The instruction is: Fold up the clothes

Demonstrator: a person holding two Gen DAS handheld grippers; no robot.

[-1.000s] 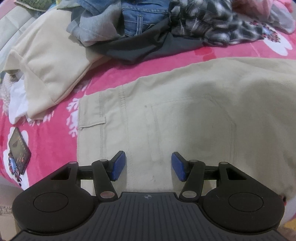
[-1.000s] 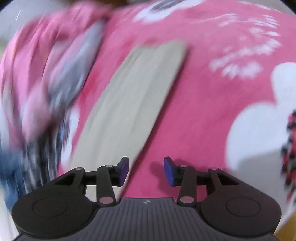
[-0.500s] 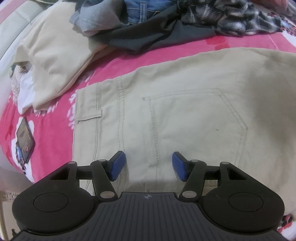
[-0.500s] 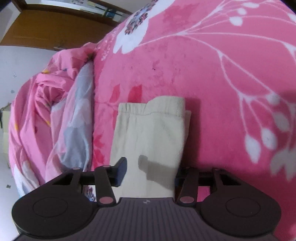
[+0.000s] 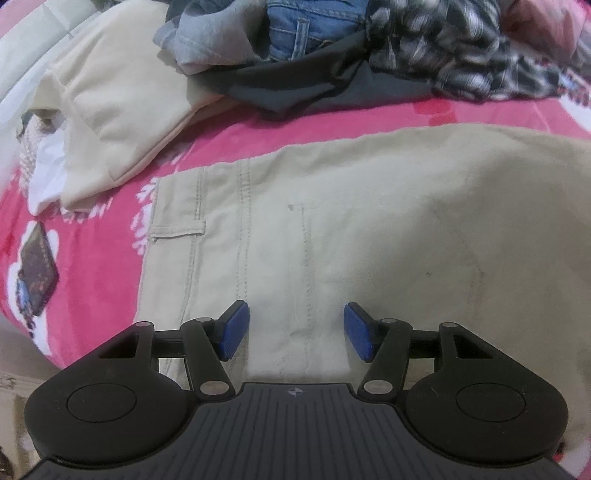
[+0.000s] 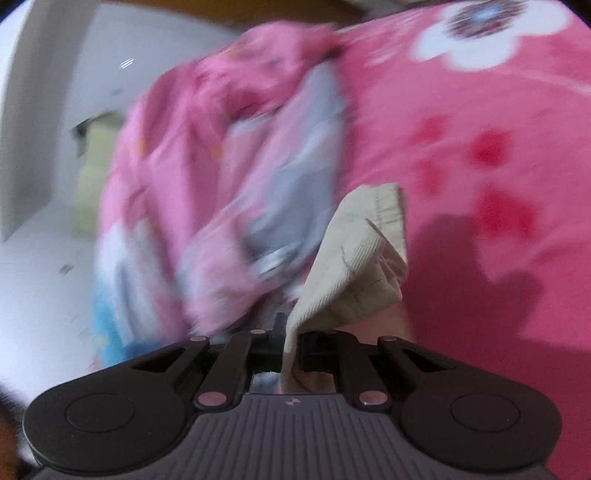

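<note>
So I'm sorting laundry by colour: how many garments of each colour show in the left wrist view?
Beige: 2, the flat beige trousers and the folded beige garment
Blue denim jeans: 1
Dark grey garment: 1
Black-and-white plaid shirt: 1
Light grey garment: 1
Total: 6

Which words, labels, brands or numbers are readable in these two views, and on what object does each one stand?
No readable text in either view.
Small round emblem on the left gripper body: a sign only, no letters.
Small mark on the right gripper body: too small to read.
Phone on the pink blanket: screen too blurred to read.
</note>
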